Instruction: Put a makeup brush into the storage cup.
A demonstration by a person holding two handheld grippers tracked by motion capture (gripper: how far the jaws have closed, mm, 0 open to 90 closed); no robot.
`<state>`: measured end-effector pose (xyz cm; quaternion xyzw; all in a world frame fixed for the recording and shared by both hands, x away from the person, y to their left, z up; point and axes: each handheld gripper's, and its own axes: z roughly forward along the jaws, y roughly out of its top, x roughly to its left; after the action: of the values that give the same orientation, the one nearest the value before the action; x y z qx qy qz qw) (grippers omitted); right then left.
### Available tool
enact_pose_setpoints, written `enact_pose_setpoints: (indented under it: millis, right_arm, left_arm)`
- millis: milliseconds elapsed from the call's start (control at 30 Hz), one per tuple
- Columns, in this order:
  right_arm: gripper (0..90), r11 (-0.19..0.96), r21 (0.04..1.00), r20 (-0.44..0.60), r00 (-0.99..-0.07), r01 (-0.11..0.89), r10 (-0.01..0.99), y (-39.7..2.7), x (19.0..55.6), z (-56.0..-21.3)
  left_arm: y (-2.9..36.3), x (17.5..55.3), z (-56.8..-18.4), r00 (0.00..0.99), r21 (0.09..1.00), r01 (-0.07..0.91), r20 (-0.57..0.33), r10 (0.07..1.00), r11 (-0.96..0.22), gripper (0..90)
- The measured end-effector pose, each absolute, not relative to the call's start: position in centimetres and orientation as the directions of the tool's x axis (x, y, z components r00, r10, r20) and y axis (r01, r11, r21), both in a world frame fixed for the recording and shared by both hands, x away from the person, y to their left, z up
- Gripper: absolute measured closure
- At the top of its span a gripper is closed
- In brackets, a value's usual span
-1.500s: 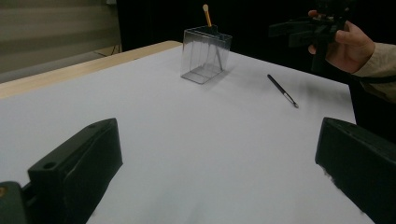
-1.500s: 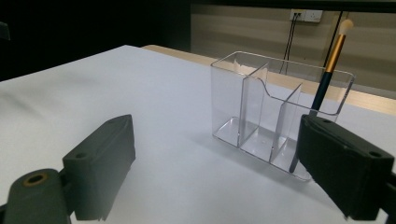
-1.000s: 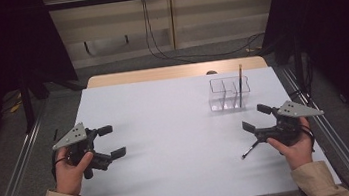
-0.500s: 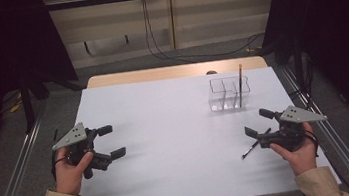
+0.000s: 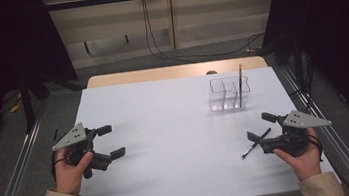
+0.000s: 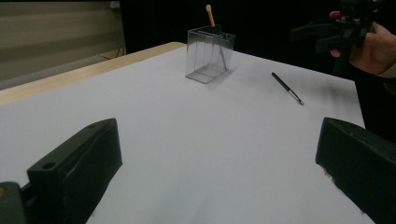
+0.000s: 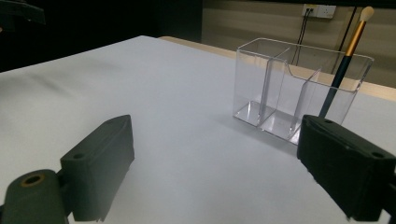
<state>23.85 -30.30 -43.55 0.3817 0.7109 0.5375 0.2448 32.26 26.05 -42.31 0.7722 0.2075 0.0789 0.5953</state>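
Observation:
A clear compartmented organizer (image 5: pixel 230 93) stands at the far right of the white table (image 5: pixel 176 128). A slim brush (image 5: pixel 240 84) with a pale tip stands upright in its right compartment. A thin black stick (image 5: pixel 256 143) lies flat on the table in front of it. My right gripper (image 5: pixel 261 126) hovers just beyond that stick, open, with nothing between its fingers. My left gripper (image 5: pixel 110 141) is held over the near left of the table, open and empty. The left gripper view shows the organizer (image 6: pixel 210 56), the stick (image 6: pixel 287 87) and the right gripper (image 6: pixel 322 35). The right gripper view shows the organizer (image 7: pixel 299 93) and brush (image 7: pixel 348 56) close ahead.
A wooden strip (image 5: pixel 174 72) runs along the table's far edge. Metal rails (image 5: pixel 15 173) (image 5: pixel 342 145) flank both sides. Cables (image 5: pixel 192 55) lie on the floor behind, and dark curtains hang left and right. The middle of the tabletop is bare white.
My right gripper has drifted slightly toward the near edge, closer over the black stick. The left gripper, stick and organizer have stayed put.

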Motion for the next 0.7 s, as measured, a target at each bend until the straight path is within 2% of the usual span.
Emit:
enact_pose_setpoints:
  millis: [700]
  right_arm:
    - [10.1, 0.129, 0.949, 0.063, -0.577, 0.286, 0.814, -30.58, 24.16, -43.55]
  left_arm:
    - [25.86, 32.31, -42.36, 0.905, 0.951, 0.225, -0.124, 0.406, -0.210, 0.1]
